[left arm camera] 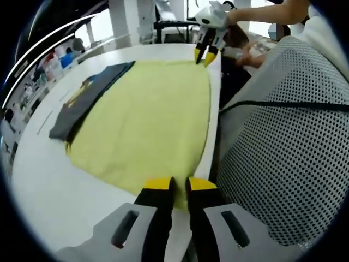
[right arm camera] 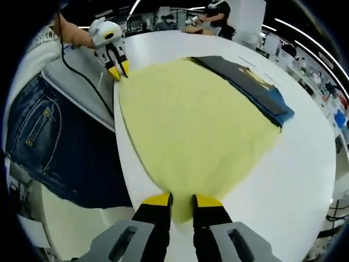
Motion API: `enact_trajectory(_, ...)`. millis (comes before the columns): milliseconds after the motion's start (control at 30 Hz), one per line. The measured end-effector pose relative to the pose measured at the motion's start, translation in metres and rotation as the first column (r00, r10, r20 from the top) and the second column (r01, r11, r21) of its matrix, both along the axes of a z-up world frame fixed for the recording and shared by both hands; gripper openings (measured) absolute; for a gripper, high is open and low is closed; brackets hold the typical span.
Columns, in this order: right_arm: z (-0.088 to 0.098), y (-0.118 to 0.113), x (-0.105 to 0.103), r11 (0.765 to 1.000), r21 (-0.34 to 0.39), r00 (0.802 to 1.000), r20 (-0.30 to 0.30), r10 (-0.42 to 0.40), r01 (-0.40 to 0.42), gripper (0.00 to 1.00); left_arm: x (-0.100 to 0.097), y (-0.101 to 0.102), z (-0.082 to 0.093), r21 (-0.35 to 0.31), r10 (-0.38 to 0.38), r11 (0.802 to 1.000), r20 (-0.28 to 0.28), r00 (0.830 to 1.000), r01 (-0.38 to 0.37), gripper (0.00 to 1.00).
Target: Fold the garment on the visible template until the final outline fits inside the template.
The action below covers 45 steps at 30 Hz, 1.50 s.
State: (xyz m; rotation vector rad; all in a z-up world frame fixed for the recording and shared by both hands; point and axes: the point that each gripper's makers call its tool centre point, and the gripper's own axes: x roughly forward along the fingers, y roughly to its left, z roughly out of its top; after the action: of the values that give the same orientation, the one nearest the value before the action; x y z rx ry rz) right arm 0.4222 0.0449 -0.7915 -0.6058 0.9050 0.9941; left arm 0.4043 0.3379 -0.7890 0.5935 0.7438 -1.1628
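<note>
We've got the yellow garment (left arm camera: 147, 123) spread flat on the white worktop (left arm camera: 49, 185), each set of tongs pinching a corner along its near edge: left tongs (left arm camera: 180, 185), right tongs (right arm camera: 181, 201). A dark folded garment (left arm camera: 87, 98) lies touching its far side.

Left gripper (left arm camera: 180, 188): grey body, black fingers (left arm camera: 158, 215) with yellow tips. Right gripper (right arm camera: 181, 203): same colours; from afar its housing is white. Person wears dark blue jeans (right arm camera: 52, 142), grey mesh top (left arm camera: 289, 142); a black cable (left arm camera: 283, 105) runs across the top.
</note>
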Motion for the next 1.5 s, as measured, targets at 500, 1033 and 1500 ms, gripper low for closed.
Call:
enact_trajectory(500,0.001,0.004,-0.004,1.0,0.007,0.999,-0.041,0.009,-0.009,0.0,0.011,0.008,0.011,-0.019,0.062,0.998,0.007,0.998,-0.062,0.01)
enact_trajectory(1033,0.015,0.022,-0.032,0.997,0.082,0.994,-0.111,-0.003,0.013,0.0,0.011,0.024,0.025,-0.055,0.116,0.992,-0.022,0.993,-0.117,0.01)
enact_trajectory(1500,0.026,0.025,-0.044,0.995,0.1,0.987,-0.162,-0.005,0.022,0.0,0.002,0.026,0.036,-0.052,0.13,0.99,-0.054,0.99,-0.133,0.01)
